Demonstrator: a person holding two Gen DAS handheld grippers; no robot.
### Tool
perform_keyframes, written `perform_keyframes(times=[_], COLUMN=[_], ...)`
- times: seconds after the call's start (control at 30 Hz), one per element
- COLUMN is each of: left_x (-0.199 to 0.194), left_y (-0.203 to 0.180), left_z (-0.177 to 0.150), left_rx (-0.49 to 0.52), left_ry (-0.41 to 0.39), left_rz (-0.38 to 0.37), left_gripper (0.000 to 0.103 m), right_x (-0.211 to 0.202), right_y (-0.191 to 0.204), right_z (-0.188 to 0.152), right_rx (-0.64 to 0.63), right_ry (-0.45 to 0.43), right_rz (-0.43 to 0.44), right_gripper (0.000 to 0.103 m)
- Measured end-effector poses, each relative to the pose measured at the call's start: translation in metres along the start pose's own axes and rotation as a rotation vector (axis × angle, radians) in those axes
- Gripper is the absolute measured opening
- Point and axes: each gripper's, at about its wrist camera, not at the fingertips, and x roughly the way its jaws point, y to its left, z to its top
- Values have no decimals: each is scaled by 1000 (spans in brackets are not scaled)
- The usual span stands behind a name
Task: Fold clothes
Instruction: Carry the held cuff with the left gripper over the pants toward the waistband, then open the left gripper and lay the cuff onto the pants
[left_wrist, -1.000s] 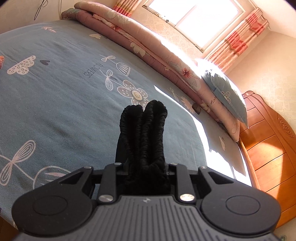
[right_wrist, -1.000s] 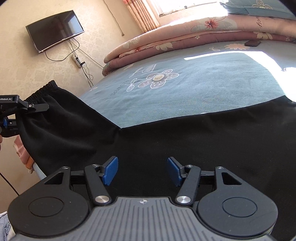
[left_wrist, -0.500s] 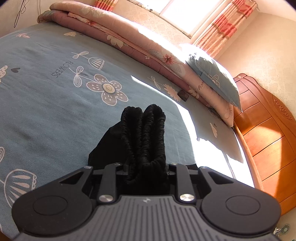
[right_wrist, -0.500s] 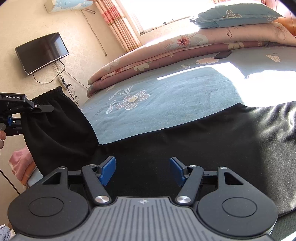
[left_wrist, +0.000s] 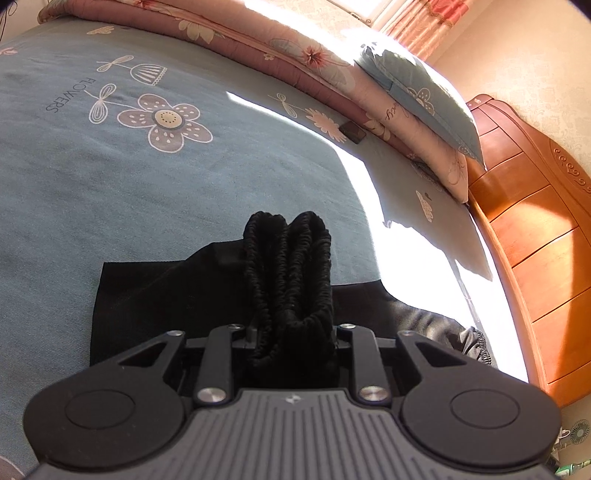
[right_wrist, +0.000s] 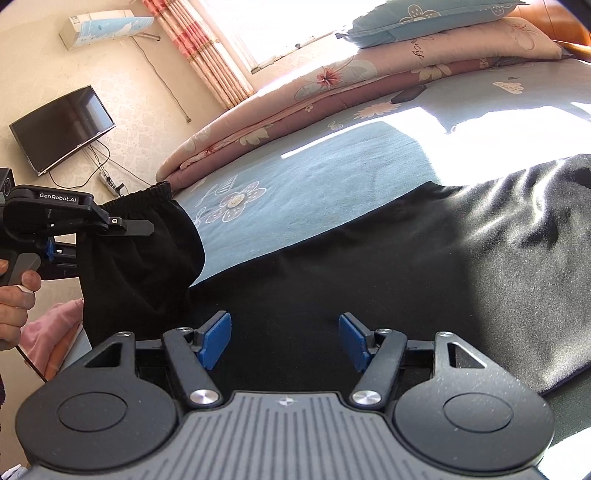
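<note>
The left gripper (left_wrist: 290, 325) clamps the black trousers' (right_wrist: 406, 266) bunched elastic waistband (left_wrist: 288, 258), lifting that end for folding, while the right gripper (right_wrist: 284, 341) hovers open above the flat cloth on the bed (left_wrist: 184, 184).

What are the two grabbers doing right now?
Left gripper: shut on the black pants' bunched waistband.
Right gripper: open, holding nothing, above the pants.

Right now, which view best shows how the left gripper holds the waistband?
Left wrist view: the bunched waistband sits clamped in the left gripper, centre frame. The right wrist view shows that gripper only side-on at the frame edge, the waistband gathered beyond it, the pads hidden.
</note>
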Motion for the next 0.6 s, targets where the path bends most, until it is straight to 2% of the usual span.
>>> perform_keyframes(times=[0.2,0.5,0.53,0.6], left_x=[25,60,64,73], left_y=[-16,-34,-36,-39], left_z=[-8,-22,-24,-29], left_rx=[12,64,77,97], left_ry=[45,91,97,127], left_rz=[-18,-1,3,11], left_gripper=[23,23,24,33], right_x=[0,3,3,4], right_y=[-12,-25,-26,-28], right_z=[2,0,0,0], right_rx=[22,44,46,50], right_ry=[-1,7,7,8], right_rz=[-14,-43,-47,-49], right_gripper=[69,70,70,71])
